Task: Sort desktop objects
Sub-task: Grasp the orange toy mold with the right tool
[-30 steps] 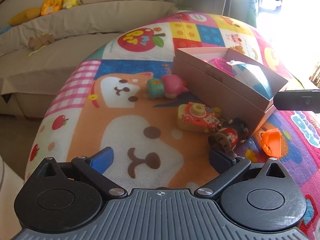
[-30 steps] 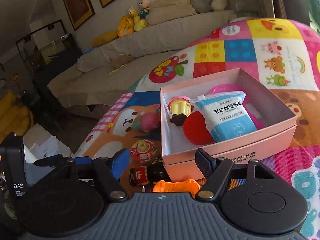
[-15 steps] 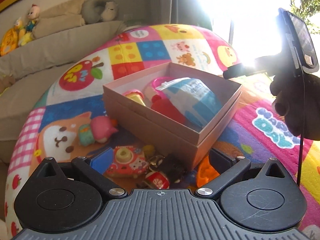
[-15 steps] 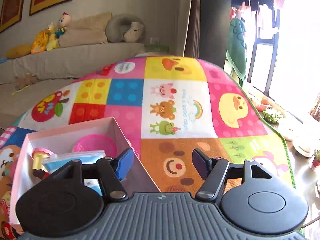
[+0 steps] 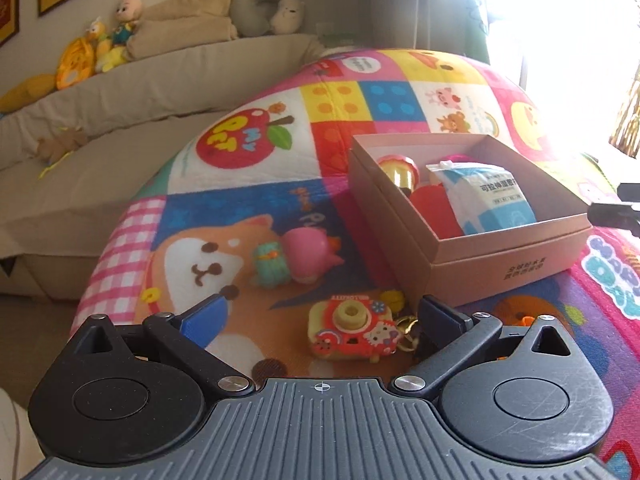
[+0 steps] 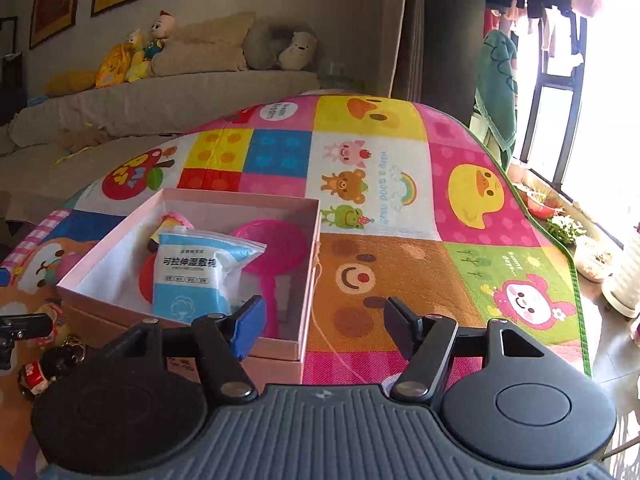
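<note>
- Plainly, the play mat (image 6: 400, 280) lies bare right of the pink box (image 6: 308, 280).
- Left gripper (image 5: 320, 316), jaws apart, holds nothing; toy camera (image 5: 352, 332) lies between its fingers.
- Right gripper (image 6: 324, 320) gapes, empty, over the box's near corner.

Left tool (image 5: 320, 316) and right tool (image 6: 325, 326) agape, empty.

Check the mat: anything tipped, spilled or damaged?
Nothing spilled or visibly damaged. The pink doll lies on its side on the mat, outside the pink box. The toy camera and a keychain clutter also sit loose beside the box, unsorted. Both grippers, left and right, are open and empty.
</note>
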The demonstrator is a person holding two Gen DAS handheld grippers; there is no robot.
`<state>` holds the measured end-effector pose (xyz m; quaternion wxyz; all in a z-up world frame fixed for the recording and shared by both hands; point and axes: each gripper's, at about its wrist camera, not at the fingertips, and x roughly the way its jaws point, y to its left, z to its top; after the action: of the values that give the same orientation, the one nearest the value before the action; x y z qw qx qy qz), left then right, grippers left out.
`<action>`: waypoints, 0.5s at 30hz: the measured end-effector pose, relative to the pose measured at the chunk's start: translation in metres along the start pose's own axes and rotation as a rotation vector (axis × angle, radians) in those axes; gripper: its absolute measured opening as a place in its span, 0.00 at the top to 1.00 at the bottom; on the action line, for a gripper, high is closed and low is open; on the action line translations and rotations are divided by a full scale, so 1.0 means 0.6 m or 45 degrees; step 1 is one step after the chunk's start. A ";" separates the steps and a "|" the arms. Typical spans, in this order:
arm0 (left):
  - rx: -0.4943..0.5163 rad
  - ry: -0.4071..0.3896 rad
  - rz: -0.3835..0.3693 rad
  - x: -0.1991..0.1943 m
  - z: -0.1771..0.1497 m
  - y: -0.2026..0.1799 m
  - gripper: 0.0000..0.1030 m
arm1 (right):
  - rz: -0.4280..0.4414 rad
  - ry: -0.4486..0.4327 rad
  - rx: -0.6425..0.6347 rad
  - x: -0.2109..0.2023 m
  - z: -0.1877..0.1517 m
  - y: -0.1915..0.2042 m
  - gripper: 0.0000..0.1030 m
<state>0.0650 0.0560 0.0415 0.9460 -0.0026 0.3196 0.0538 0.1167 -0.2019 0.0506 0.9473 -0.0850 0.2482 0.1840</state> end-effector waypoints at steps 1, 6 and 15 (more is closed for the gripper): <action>-0.025 0.004 0.011 -0.004 -0.005 0.009 0.00 | 0.085 0.007 -0.031 -0.014 -0.007 0.019 0.21; -0.129 0.068 -0.057 -0.006 -0.037 0.027 0.00 | 0.426 0.150 -0.150 -0.015 -0.043 0.117 0.17; -0.026 0.077 -0.318 -0.012 -0.070 -0.014 0.00 | 0.342 0.276 -0.049 0.028 -0.069 0.134 0.55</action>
<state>0.0349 0.0453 0.0123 0.9352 -0.0535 0.3445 -0.0614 0.0805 -0.1337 0.0009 0.8799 -0.0885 0.3546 0.3035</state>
